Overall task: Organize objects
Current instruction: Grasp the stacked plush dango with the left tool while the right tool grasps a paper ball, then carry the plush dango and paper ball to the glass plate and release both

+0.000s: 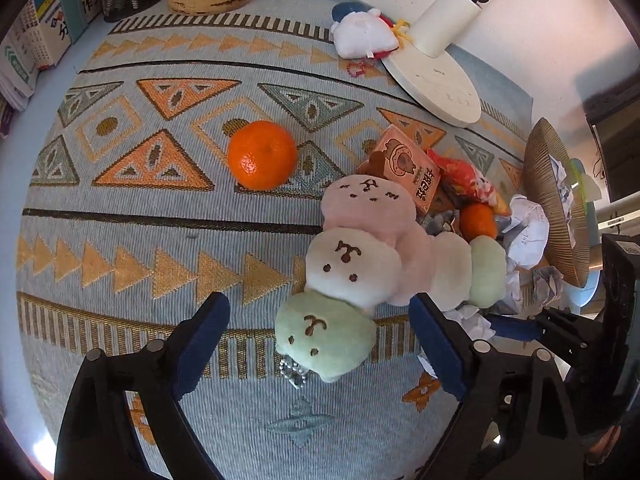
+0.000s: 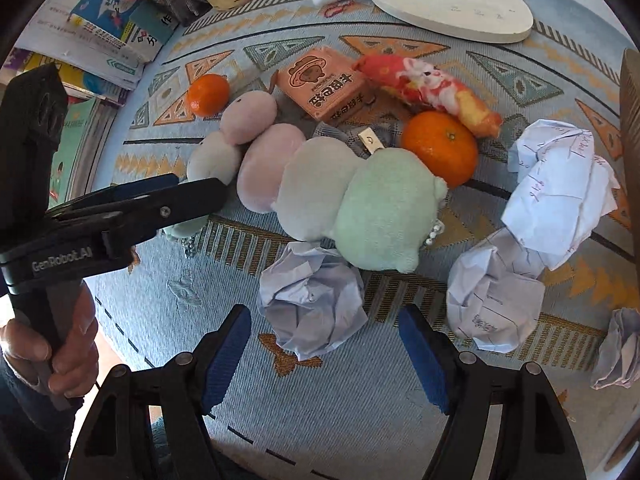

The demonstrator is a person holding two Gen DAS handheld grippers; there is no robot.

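**Two grippers down over the clutter**

Left gripper [image 1: 320, 344] open, straddling the green end of one plush [image 1: 326, 338], pads not yet pressing. Right gripper [image 2: 325, 354] open, empty, over a paper ball [image 2: 314, 304], probably lined up to grab it. Second plush [image 2: 344, 204] beside an orange [image 2: 440, 148] on the cloth [image 2: 248, 420]. At right, a basket [image 1: 554, 200] holding crumpled paper, likely for the scraps.

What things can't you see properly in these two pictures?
- Small orange, left wrist view: mostly hidden behind the pink snack box and the plush toys.
- Woven basket, right wrist view: cut off by the right edge.
- Writing on the crumpled paper, right wrist view: too small to read.
- Books, left wrist view: cut off by the left edge.
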